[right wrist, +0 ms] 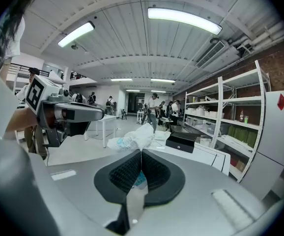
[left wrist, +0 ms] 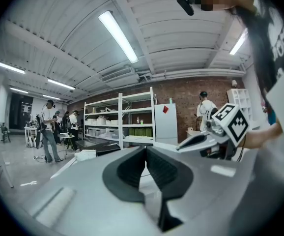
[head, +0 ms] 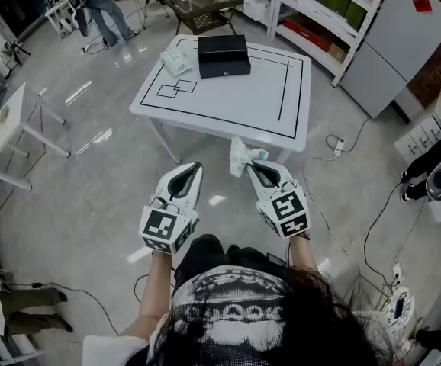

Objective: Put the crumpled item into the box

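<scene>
The left gripper (head: 193,168), at about 7 o'clock in the head view, had its jaws pressed together with nothing between them, as its own view confirmed (left wrist: 145,150). It pointed up toward the table (head: 228,109) without touching anything. The black box (head: 223,56) sat on the table's far half at roughly 12 o'clock, its long side running across the view, with a white packet (head: 176,61) just beside its left end. The top of the box looked shut from above, though that was hard to judge. The crumpled item (head: 240,156), a white wad with some blue print, was in the air in front of the table's near edge, pinched at the tips of the right gripper (head: 252,166). In the right gripper view the jaws were clamped on its lower edge (right wrist: 140,154) and the crumpled item (right wrist: 132,137) bunched up above them. From that claw the box (right wrist: 184,140) lay ahead across the table, between 11 and 12 o'clock in the head view and well apart. The right gripper was therefore both the loaded one and the one to carry forward. The clenched left gripper was about as near and seemed free to deal with the lid if needed.
</scene>
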{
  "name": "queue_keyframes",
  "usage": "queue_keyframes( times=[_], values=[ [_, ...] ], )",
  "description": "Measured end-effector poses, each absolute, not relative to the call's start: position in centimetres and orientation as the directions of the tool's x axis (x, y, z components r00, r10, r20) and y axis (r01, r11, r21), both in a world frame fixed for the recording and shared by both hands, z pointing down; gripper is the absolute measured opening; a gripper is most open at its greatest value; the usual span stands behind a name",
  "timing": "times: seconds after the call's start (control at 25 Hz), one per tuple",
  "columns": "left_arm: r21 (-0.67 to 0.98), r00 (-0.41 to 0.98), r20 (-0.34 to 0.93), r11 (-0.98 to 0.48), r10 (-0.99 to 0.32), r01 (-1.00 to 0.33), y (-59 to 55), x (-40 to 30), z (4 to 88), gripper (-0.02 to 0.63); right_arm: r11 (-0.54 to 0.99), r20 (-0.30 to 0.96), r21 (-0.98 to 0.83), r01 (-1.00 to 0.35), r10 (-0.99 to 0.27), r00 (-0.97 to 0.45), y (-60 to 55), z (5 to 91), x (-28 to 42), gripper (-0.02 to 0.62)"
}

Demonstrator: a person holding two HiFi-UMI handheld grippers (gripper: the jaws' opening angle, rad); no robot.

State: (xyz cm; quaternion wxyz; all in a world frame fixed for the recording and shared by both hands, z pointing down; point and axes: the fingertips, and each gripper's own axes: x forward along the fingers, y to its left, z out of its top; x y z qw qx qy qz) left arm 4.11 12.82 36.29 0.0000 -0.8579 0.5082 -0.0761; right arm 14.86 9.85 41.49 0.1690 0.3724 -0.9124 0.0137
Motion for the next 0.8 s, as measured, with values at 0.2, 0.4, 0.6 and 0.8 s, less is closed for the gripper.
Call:
queue_keyframes(
  times=[0.2, 0.4, 0.6, 0.8],
  values=[
    [-0.081, 0.457, 0.16, -0.473, -0.875, -0.877, 12.4, 4.8, 36.8, 0.0, 0.733, 0.321, 0.074, -0.677, -0.66, -0.679, 9.0, 42.2, 15.5, 0.009],
    [-0.08, 0.452, 0.187, -0.472, -0.872, -0.878, 11.6, 4.8, 37.8, 0.0, 0.74, 0.335, 0.056, -0.67, -0.646, -0.686, 8.1, 43.1, 15.4, 0.008],
    [-0.066, 0.462, 0.196, -0.482, -0.865, -0.874, 9.5, 4.0, 38.7, 0.0, 0.734, 0.346, 0.056, -0.677, -0.65, -0.676, 6.0, 43.8, 14.6, 0.008],
    [-0.051, 0.483, 0.196, -0.501, -0.853, -0.864, 6.3, 2.0, 39.4, 0.0, 0.719, 0.36, 0.06, -0.692, -0.662, -0.657, 3.0, 44.2, 12.8, 0.009]
  ],
)
